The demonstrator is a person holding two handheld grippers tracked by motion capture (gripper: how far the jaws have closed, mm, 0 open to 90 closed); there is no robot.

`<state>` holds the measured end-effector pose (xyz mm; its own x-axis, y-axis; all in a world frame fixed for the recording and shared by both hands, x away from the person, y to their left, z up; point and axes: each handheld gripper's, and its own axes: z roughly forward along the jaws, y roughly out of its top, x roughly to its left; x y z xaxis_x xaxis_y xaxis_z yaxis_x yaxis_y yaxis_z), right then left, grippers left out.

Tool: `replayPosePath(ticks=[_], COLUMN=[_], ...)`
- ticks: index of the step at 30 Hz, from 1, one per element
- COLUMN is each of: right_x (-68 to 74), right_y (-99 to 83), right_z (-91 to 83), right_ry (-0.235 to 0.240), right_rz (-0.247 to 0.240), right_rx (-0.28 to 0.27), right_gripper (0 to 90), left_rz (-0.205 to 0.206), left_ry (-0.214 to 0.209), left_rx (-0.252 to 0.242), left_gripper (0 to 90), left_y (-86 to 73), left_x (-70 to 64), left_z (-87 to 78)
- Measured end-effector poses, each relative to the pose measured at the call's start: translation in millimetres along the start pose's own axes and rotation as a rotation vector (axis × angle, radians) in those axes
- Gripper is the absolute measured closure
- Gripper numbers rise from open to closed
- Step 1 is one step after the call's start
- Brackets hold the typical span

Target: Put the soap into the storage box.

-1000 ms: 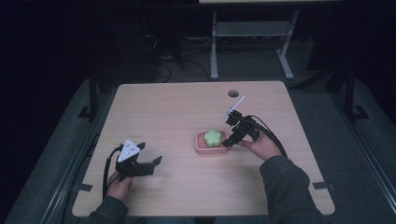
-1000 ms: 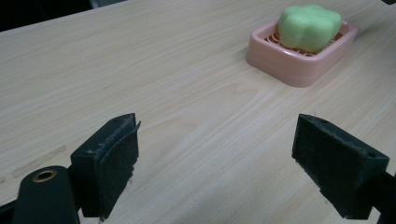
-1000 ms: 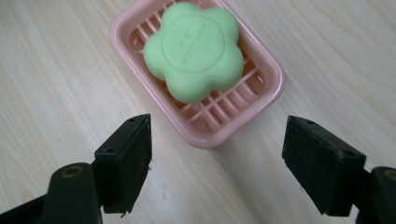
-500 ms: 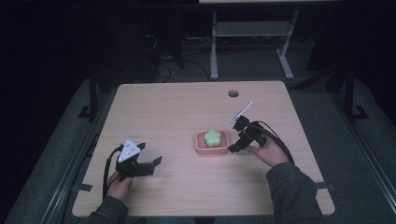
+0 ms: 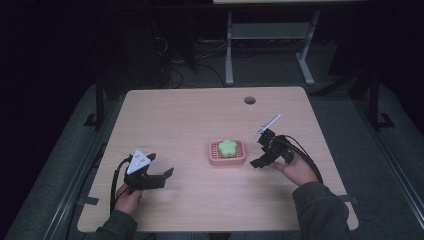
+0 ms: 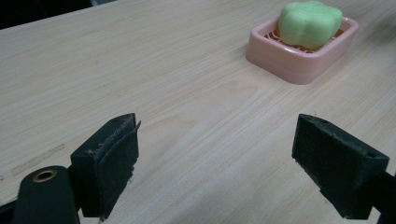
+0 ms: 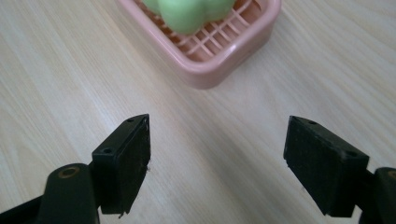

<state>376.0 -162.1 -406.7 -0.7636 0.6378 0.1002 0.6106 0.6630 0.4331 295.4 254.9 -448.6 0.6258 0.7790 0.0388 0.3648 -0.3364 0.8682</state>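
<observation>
A green flower-shaped soap (image 5: 228, 147) lies in a pink soap dish (image 5: 214, 159) near the middle of the wooden table (image 5: 200, 115). My right gripper (image 5: 256, 161) is just right of the dish, open and empty; the right gripper view has the pink soap dish (image 7: 233, 46) and green soap (image 7: 187, 11) close ahead of its jaws. At the front left my left gripper (image 5: 167, 175) is open and empty, well apart from the dish. From the left gripper view the pink soap dish (image 6: 299, 65) with the green soap (image 6: 309, 22) lies far ahead to the right.
A round cable hole (image 5: 249, 100) is in the tabletop at the back right. A metal desk frame (image 5: 265, 35) stands on the dark floor beyond the table. Cables trail from both grippers toward the front edge.
My right gripper has drawn back from over the dish toward the right and front, with its jaws open. The soap stays in the dish. The left gripper has hardly moved.
</observation>
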Motion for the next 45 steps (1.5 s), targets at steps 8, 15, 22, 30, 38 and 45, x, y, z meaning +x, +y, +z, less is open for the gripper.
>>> replayPosePath(ticks=[8, 15, 22, 30, 38, 45], right_x=[-2.4, -1.9, -2.5, -3.1, 2.6, 13.6], right_y=[-14.3, -27.2, -41.4, -60.8, -80.0, -94.8], right_z=[-0.1, -2.6, -7.6, -9.5, -12.0, -14.9], right_ry=[-0.001, -0.004, 0.003, 0.005, -0.007, -0.027], right_rz=[0.020, 0.028, 0.049, 0.079, 0.096, 0.094], right_rx=[-0.001, -0.007, -0.026, -0.049, -0.069, -0.091], right_gripper=[22.9, 22.9, 22.9, 22.9, 23.0, 22.4], left_rz=[0.000, -0.004, -0.002, -0.003, -0.004, -0.005], left_ry=[0.000, 0.000, 0.001, 0.005, 0.008, 0.006], left_rx=[0.000, 0.001, 0.000, -0.002, 0.002, 0.007], left_gripper=[14.3, 14.3, 14.3, 14.3, 14.4, 14.3], left_y=[-0.1, -0.6, -0.8, -1.2, -1.6, -2.2], left_x=[0.0, -0.3, -0.4, 0.8, 1.3, 1.0], left_z=[0.0, 0.5, 0.7, 0.2, 0.4, 1.6])
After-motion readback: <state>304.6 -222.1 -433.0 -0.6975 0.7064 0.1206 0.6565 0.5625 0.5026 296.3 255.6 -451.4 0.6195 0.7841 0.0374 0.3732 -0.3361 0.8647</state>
